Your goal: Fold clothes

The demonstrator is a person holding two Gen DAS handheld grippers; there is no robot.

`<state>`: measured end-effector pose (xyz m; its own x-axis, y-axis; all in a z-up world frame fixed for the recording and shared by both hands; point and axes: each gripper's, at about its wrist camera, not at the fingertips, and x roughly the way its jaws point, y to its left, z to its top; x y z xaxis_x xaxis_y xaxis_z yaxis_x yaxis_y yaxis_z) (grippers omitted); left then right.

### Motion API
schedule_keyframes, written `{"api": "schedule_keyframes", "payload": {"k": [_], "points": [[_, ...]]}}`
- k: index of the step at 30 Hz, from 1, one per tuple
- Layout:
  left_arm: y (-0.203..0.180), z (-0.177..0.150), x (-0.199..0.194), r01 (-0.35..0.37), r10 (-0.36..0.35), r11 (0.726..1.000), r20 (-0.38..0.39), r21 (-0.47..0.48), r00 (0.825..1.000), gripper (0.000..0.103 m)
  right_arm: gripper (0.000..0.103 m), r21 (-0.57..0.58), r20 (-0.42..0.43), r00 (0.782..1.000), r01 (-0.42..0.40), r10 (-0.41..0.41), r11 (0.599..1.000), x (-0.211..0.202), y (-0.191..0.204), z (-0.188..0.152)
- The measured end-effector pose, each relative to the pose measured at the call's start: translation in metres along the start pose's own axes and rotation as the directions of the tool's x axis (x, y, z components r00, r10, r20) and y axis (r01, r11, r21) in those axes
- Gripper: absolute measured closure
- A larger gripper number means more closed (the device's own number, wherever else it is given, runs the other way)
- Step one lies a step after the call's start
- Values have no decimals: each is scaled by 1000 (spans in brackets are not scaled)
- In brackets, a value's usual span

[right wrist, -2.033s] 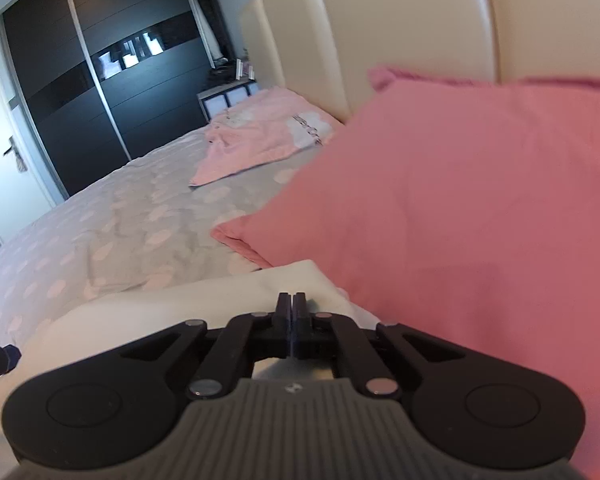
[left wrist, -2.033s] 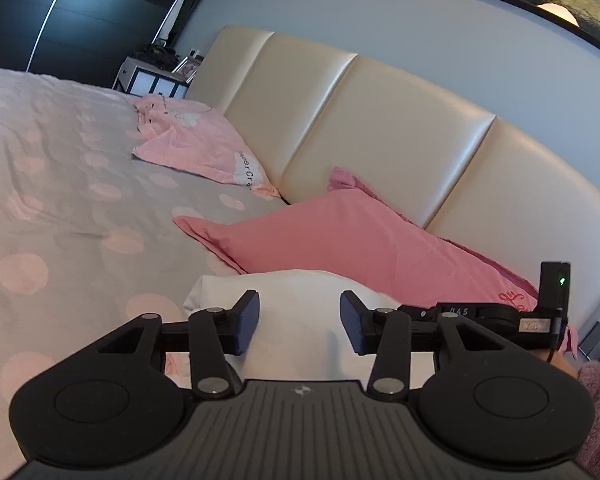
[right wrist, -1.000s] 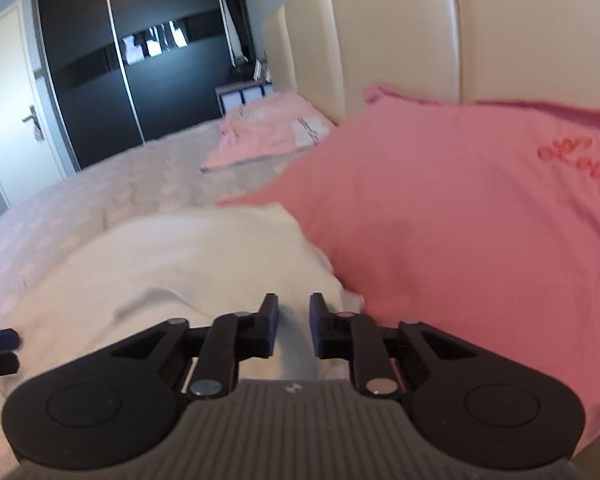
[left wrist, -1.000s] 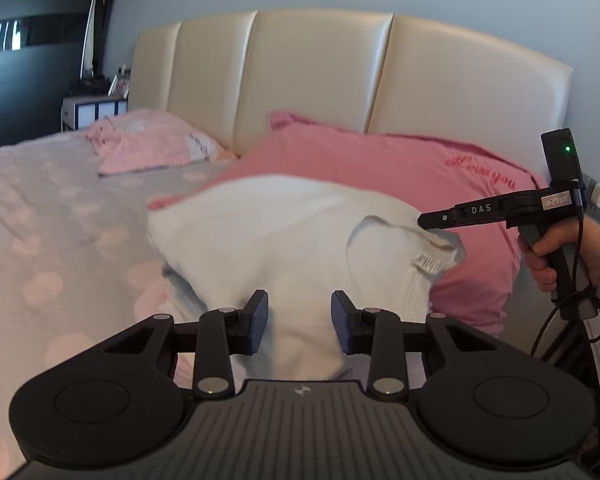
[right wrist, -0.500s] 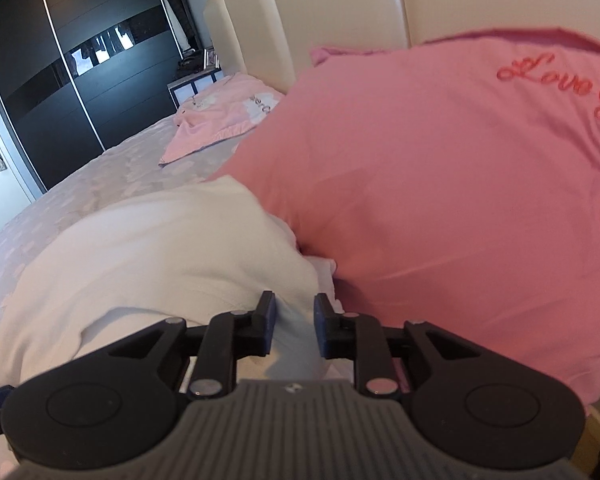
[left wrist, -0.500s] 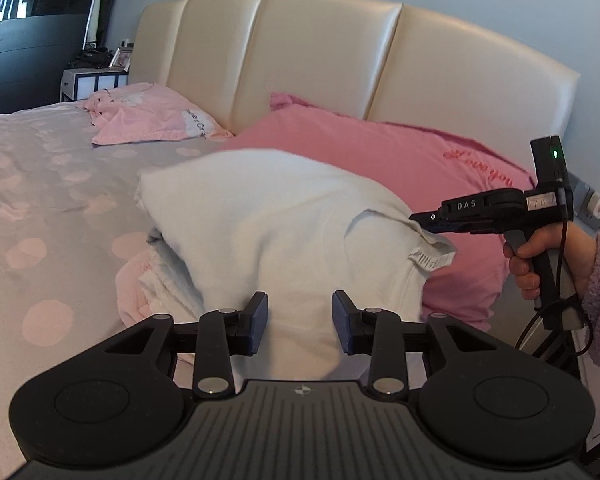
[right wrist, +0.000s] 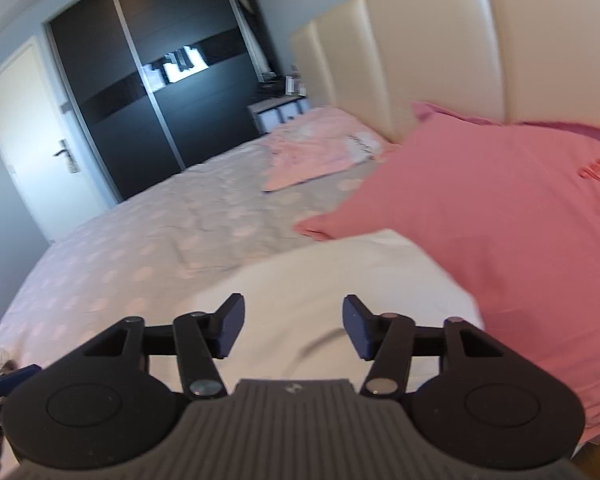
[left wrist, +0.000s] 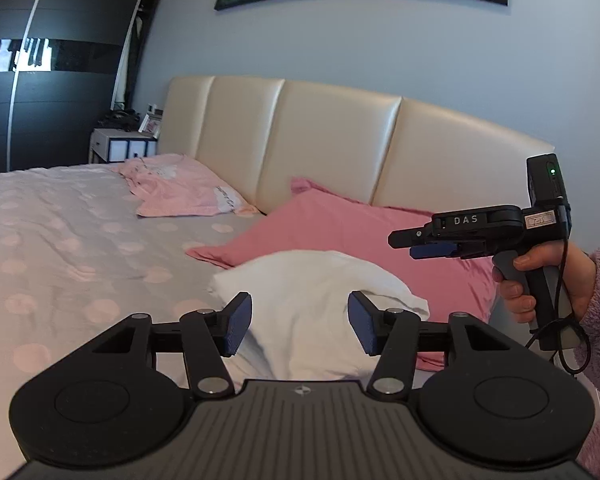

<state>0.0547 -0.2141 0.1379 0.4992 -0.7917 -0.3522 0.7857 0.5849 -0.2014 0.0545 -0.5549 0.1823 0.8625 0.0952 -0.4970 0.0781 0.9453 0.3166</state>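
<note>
My left claw (left wrist: 300, 322) is opening, nothing between its pads; my right claw (right wrist: 294, 326) likewise spreads empty. Below both lies the white garment (left wrist: 316, 288), folded into a mound at the head end of the bed (left wrist: 60, 240), touching the pink pillow (left wrist: 340, 228) by the headboard (left wrist: 332, 136). Its near edge is hidden behind the claws, and it looks blurred in the right view. A pink top (left wrist: 180, 188) lies farther along the headboard. A hand (left wrist: 548, 280) grips the right tool's handle.

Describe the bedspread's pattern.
Bedspread: grey with pale pink dots; the left wrist view shows it best.
</note>
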Motion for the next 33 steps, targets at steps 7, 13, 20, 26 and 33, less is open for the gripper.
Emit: {"api": "schedule_keyframes", "payload": {"k": [7,13,20,26,33], "points": [[21,1,-77,-134,132,990,34,47,991,45,34,-106,-24,983,-185,184,977,-23,98,-23],[36,-18,-122,-288,285,955,52,74,957,40,26,-179,-54,961,-278,272,944,-32,165,-72],[58,-57,-154,-524,524,851,59,-15,850,31,19,-203,-88,956,-294,281,934,-31,220,-152],[71,-93,-163,-694,695,719,39,-47,718,28,18,-254,-92,980,-196,178,947,-11,251,-212],[81,-136,-169,-744,745,664,-21,-70,667,28,14,-306,-119,985,-156,125,939,5,280,-257]]}}
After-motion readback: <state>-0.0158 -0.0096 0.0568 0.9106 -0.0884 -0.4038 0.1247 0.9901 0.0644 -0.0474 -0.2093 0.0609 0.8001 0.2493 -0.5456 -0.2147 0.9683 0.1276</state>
